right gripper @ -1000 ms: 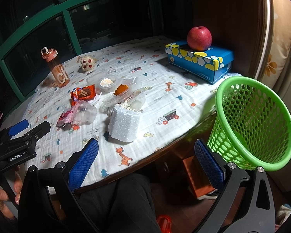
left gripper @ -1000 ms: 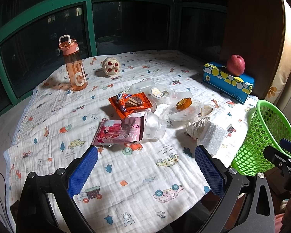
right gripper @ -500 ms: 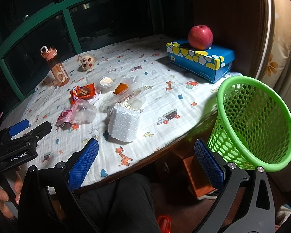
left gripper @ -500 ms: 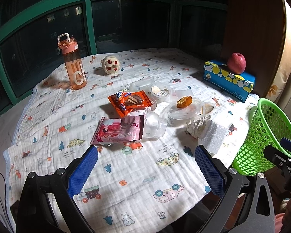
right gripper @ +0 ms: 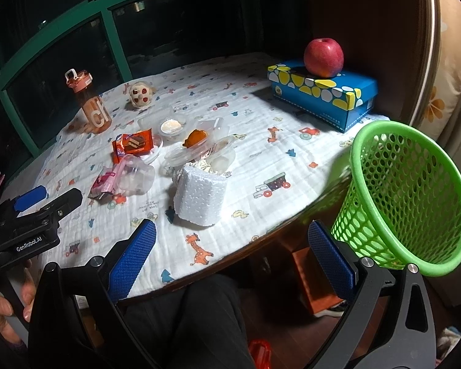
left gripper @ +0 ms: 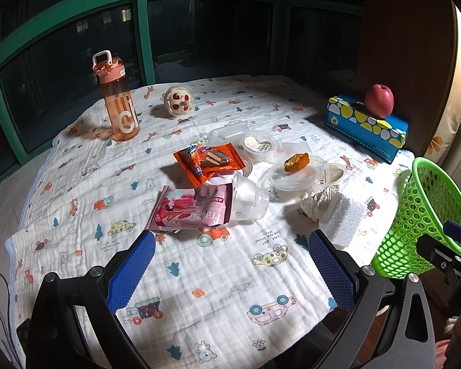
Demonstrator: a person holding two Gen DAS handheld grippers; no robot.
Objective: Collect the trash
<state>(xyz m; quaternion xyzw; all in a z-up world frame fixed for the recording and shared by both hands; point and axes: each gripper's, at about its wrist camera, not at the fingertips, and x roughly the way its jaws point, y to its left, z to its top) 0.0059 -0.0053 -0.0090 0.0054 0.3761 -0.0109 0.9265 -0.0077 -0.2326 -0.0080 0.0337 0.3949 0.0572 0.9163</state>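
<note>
Barely shifted since a moment ago, the left gripper (left gripper: 230, 264) and right gripper (right gripper: 232, 253) hover spread wide over the quilted printed cloth (left gripper: 181, 276), crinkly pink foil wrapper (left gripper: 190, 210) ahead of the left, perforated green plastic basket (right gripper: 415, 190) right of the right.

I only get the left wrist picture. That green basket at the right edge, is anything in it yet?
Observer: The right wrist view looks down into the green basket, and no trash shows inside it.
Visitor: Who holds the gripper I am looking through?
Observer: A bare hand holds the left gripper from below, at the table's near edge.
Visitor: And that white lump near the basket?
Observer: From the other side it is a roll of foam wrap, standing on end on the cloth.
</note>
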